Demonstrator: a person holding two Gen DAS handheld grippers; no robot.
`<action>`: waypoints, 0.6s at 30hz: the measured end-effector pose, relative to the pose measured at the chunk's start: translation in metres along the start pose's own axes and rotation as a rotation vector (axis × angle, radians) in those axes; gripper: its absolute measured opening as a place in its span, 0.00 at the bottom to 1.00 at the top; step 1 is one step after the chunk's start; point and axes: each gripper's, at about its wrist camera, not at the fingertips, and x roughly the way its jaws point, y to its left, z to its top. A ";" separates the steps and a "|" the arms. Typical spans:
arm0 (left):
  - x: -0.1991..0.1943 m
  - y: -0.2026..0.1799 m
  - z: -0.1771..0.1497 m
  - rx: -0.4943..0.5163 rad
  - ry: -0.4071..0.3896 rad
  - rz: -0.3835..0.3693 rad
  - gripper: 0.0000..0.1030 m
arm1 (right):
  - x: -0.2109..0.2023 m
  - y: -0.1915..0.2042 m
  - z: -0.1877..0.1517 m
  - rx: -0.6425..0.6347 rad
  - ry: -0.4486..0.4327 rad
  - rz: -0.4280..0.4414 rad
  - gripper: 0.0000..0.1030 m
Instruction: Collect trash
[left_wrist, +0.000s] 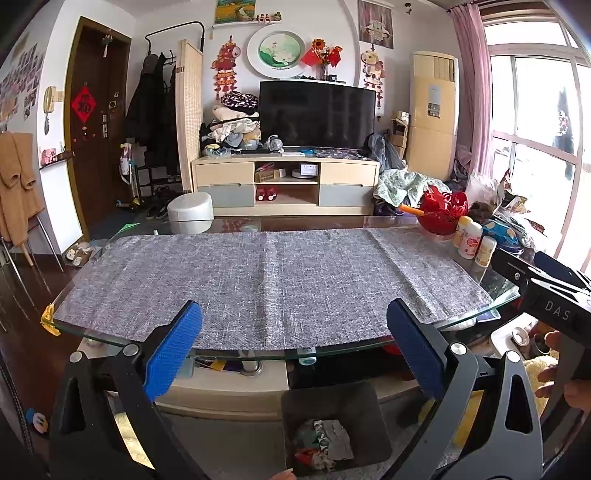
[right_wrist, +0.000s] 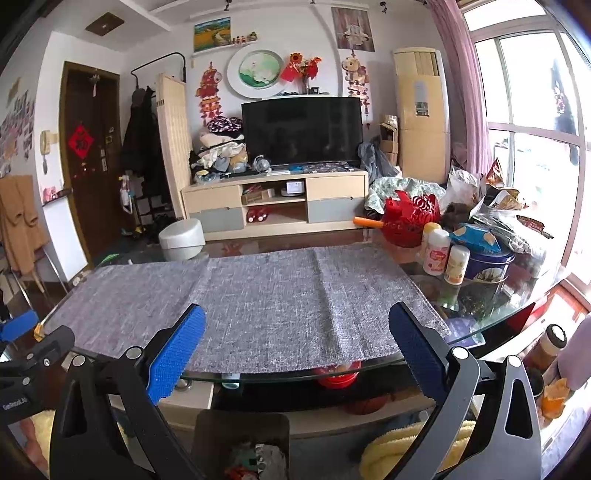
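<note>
Both tools stand wide and empty: left gripper (left_wrist: 294, 343), right gripper (right_wrist: 297, 347), blue ribbed pads splayed. The grey woven cloth (left_wrist: 266, 280) on the glass table (left_wrist: 476, 306) shows no litter; crumpled wrappers (left_wrist: 321, 439) already lie in the dark square bin (left_wrist: 365, 406) on the floor below. Judgement: collection looks near done; check the cloth's folds and glass edge before withdrawing

Grey mottled cloth (left_wrist: 273, 280); blue pads (left_wrist: 173, 350); dark bin (left_wrist: 332, 406), red basket (left_wrist: 441, 210).
</note>
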 end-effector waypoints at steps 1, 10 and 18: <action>0.000 0.000 0.000 -0.001 0.000 -0.001 0.92 | 0.000 0.000 0.000 0.002 0.000 -0.001 0.97; 0.000 0.003 0.002 -0.014 -0.008 0.007 0.92 | -0.001 0.002 0.002 0.001 -0.004 0.000 0.97; 0.002 0.004 0.004 -0.015 -0.009 0.004 0.92 | -0.002 0.003 0.003 0.001 -0.006 -0.004 0.97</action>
